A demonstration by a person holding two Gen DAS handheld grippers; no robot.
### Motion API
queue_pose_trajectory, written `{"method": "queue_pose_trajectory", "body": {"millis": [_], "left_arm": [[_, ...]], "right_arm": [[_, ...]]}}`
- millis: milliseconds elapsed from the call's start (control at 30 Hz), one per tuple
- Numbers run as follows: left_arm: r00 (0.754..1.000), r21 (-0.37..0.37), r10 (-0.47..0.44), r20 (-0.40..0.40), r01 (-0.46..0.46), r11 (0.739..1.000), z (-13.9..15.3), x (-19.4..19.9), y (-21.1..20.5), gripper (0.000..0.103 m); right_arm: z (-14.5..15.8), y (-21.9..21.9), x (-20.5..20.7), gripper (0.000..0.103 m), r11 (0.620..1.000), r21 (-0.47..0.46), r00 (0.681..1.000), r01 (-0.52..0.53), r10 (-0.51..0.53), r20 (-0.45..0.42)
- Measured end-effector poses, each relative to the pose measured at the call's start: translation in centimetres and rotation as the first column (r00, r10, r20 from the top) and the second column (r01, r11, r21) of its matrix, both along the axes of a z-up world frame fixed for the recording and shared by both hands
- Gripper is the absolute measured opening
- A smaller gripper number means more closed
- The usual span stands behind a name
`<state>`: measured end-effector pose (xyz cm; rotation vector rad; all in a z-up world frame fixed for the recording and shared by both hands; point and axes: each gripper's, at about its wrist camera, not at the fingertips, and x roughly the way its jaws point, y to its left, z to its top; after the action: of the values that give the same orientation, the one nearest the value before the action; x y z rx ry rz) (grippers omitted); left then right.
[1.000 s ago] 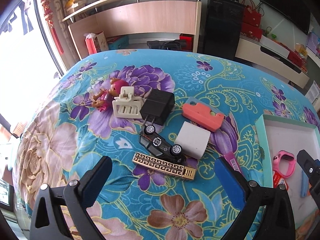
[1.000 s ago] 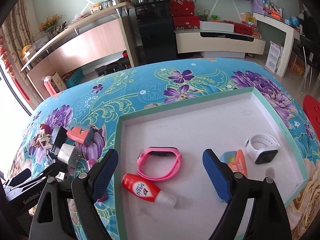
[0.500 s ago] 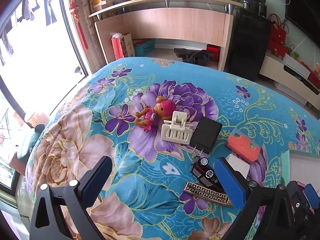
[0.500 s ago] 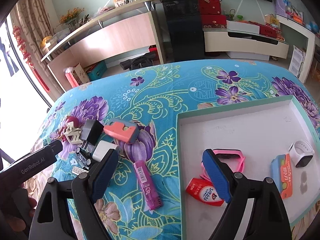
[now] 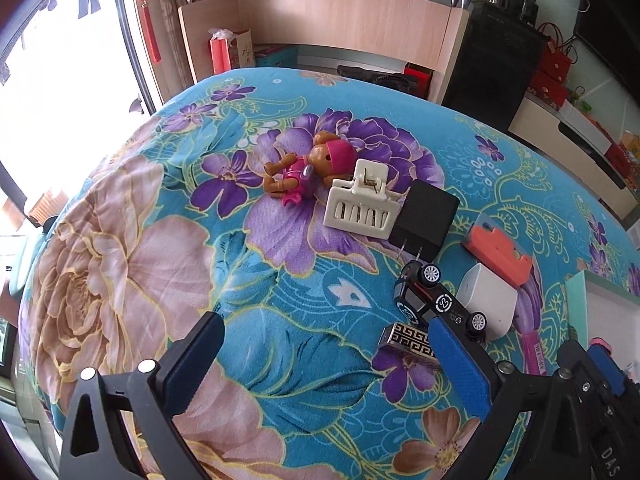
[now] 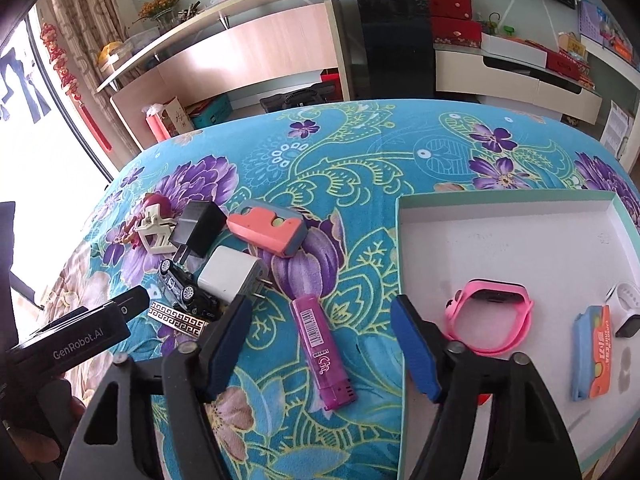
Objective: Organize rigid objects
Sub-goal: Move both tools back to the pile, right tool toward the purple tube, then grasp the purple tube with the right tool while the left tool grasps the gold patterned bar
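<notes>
A purple lighter lies on the flowered cloth just left of the white tray. My right gripper hangs over it with the lighter between its closing jaws; the pads stand clear of it. The tray holds a pink watch, a white watch and a blue-orange pack. My left gripper is open over bare cloth, and the pile lies to its right: toy car, white charger, gold patterned lighter, black charger.
Farther back in the pile are a cream claw clip, a small toy figure and an orange-grey case. The cloth drops off at the left toward a bright window. A wooden shelf unit and a black cabinet stand behind.
My right gripper has moved left from over the tray to over the purple lighter, and its jaws have narrowed. My left gripper has drifted left, away from the pile.
</notes>
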<state>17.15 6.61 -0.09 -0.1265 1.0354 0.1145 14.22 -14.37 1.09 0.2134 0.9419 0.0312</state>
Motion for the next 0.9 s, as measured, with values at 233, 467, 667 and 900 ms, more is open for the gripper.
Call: {"method": "queue_pose_trajectory", "body": {"millis": [233,467,667,900], "left_arm": [[0.997,-0.027,-0.075,-0.01,0.075,0.997,-0.3,-0.2,-1.3,0.103],[0.991,-0.035,-0.132,-0.034,0.131,0.991,-0.9,0.0,-2.6,0.103],[0.984,-0.029,-0.173,-0.052,0.172,0.985,-1.4,0.0,-3.8,0.103],[0.979,-0.025,-0.196,-0.058,0.195,0.98,-1.9,0.1,-4.7,0.103]], "right_arm": [[-1.6,0.7,0.4,0.047,0.998,-0.041,0.997,-0.038,0.035,-0.063],[-2.8,1.5,0.5,0.039,0.994,-0.065,0.991,-0.083,0.075,-0.111],[-3.3,1.7,0.6,0.032,0.99,-0.113,0.99,-0.086,0.071,-0.125],[-3.3,1.1,0.5,0.021,0.991,-0.113,0.991,-0.068,0.053,-0.125]]}}
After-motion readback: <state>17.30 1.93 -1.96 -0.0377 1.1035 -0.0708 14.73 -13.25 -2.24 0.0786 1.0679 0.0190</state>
